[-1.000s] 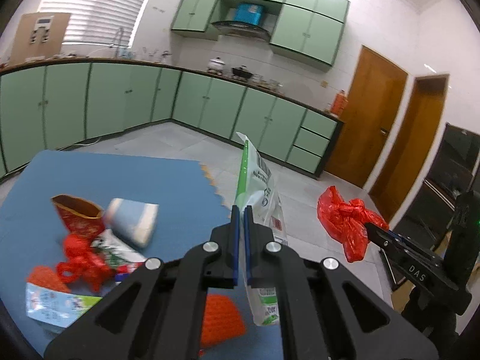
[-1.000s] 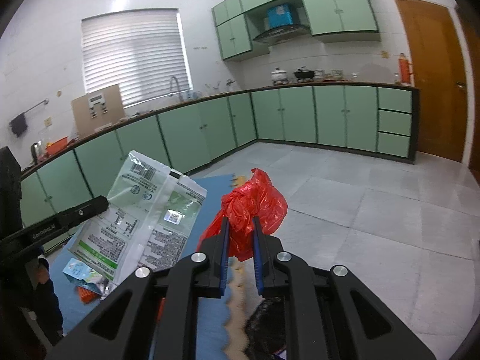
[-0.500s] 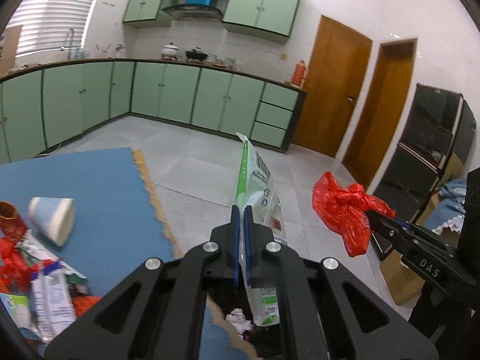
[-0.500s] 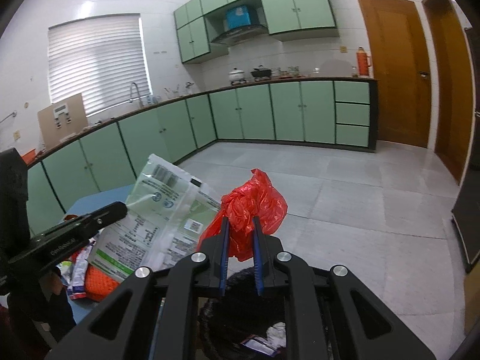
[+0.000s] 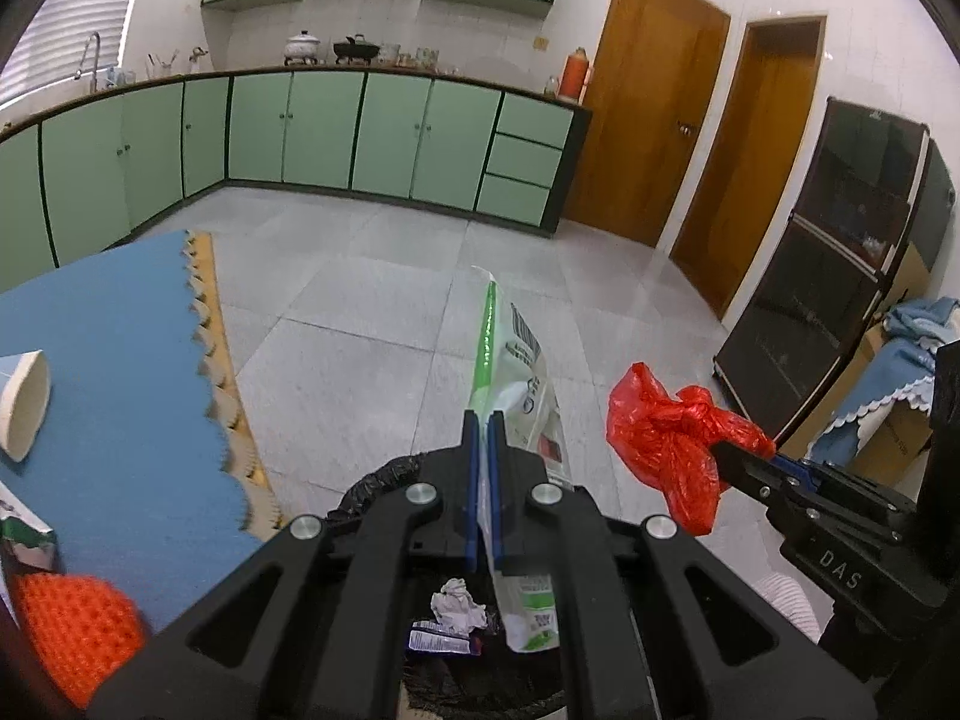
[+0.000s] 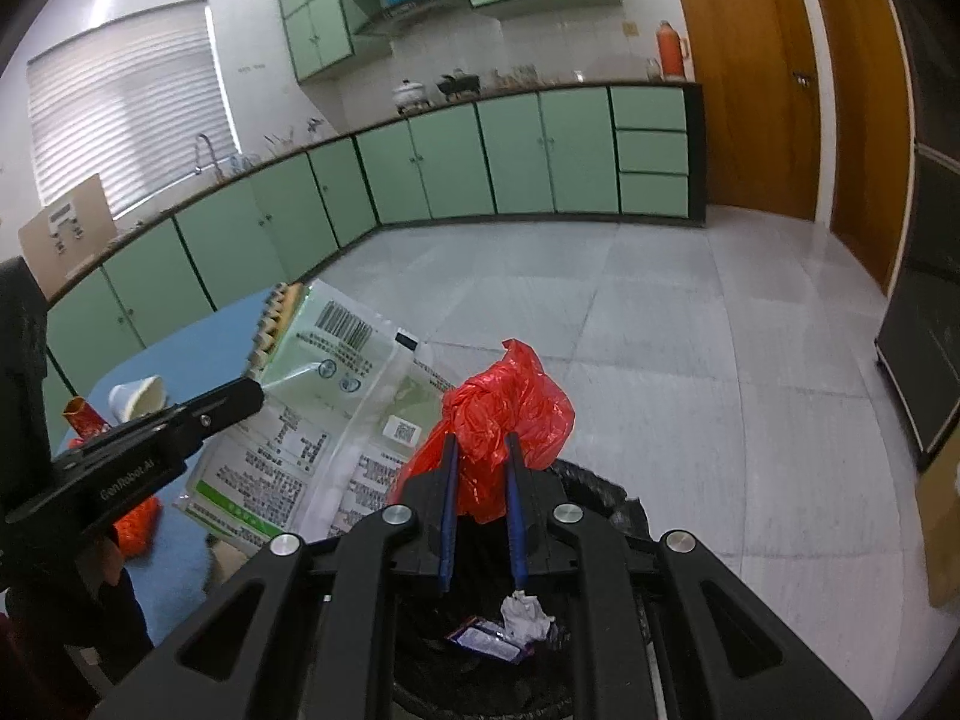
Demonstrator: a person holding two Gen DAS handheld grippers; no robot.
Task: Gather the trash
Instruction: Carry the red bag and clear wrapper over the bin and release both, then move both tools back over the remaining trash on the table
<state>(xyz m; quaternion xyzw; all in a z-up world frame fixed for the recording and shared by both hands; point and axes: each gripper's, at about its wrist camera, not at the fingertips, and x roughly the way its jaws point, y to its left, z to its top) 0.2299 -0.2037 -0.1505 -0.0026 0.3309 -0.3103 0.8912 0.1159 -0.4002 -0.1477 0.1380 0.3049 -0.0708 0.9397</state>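
- Black bin bag (image 6: 606,498) sits right under both grippers, already lined and holding a few bits: a crumpled white tissue (image 6: 527,617) and a small purple-white wrapper (image 6: 489,643). So some trash is in, I'd say.
- Left gripper (image 5: 482,420) is clamped tight on a green-and-white pouch (image 5: 522,372), holding it edge-up over the bin mouth. Its lower end hangs down into the opening, not let go yet.
- Right gripper (image 6: 480,444) is closed on a scrunched red bag (image 6: 504,414), also hanging above the bin, just beside the pouch. From the left wrist view you can see it pinched at the tip, with most of it sticking out free.
- Both pieces look ready to drop; judging by this, the release is the step in hand.
- Still left on the blue table (image 5: 120,372): a paper cup (image 5: 24,405) on its side, a red-and-gold packet (image 6: 81,417), something orange and knitted-looking (image 5: 72,630), and a green-white wrapper edge (image 5: 24,531) at the frame's left.
- So roughly midway, I'd guess. Can't tell whether more stuff is lying outside the views.
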